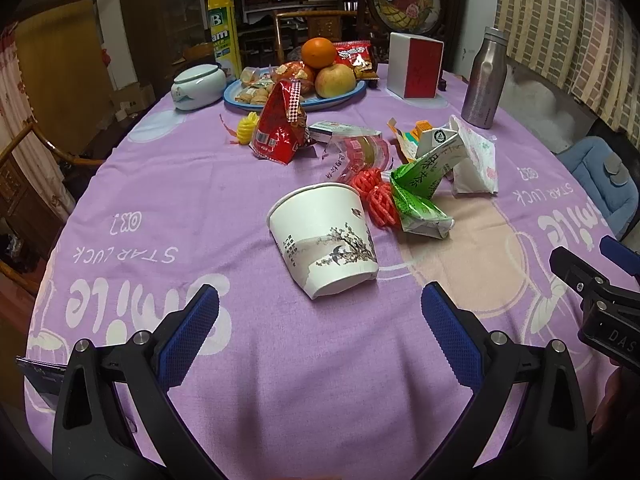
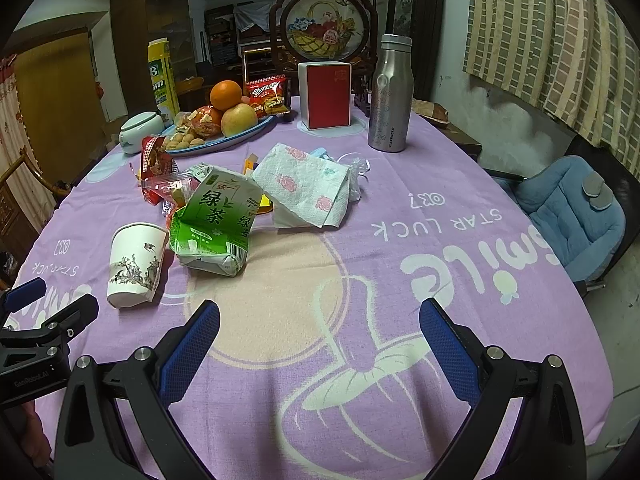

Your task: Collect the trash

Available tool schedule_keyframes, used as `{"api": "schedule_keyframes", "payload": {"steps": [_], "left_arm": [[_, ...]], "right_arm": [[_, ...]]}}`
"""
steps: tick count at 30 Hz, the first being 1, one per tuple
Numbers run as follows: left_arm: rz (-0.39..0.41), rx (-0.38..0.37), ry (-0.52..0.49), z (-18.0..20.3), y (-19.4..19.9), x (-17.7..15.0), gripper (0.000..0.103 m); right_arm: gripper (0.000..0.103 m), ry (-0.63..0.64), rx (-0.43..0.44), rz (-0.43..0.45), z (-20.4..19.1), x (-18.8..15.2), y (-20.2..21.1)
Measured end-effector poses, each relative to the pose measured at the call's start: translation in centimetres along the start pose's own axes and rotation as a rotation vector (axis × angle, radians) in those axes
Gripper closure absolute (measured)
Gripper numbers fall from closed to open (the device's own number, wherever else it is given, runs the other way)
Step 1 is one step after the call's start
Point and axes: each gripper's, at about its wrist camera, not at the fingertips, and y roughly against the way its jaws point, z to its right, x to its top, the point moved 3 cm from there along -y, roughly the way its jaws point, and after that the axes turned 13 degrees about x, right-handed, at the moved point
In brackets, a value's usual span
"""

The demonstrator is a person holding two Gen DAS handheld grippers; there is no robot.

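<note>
Both grippers, left gripper (image 1: 320, 320) and right gripper (image 2: 320, 332), hover wide open and empty above the purple tablecloth (image 2: 400, 280); a paper cup (image 1: 326, 240) lies tipped beside a crushed green carton (image 2: 216, 220)

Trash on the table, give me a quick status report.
Left tongs and right tongs open, empty. Paper cup, crushed green tea carton, tissue uncollected. Nothing in the way.

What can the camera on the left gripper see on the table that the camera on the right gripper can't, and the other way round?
Only the left view shows the yellow foam net and the two red foam nets. Only the right view shows the clear plastic scrap behind the flowered napkin. Both show the paper cup on its side, the crushed green tea carton, the fruit plate and the steel bottle.
</note>
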Motion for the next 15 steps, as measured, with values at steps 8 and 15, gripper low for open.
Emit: {"api": "schedule_keyframes", "payload": {"steps": [8,15], "left_arm": [[0.001,0.003,-0.005,0.11,0.03,-0.08,0.006],[0.004,0.006,-0.01,0.21,0.2,-0.24,0.006]], "right_arm": [[0.005,-0.003,0.007,0.003,0.42,-0.11,0.42],[0.005,-0.003,0.007,0.003,0.37,-0.11,0.44]]}}
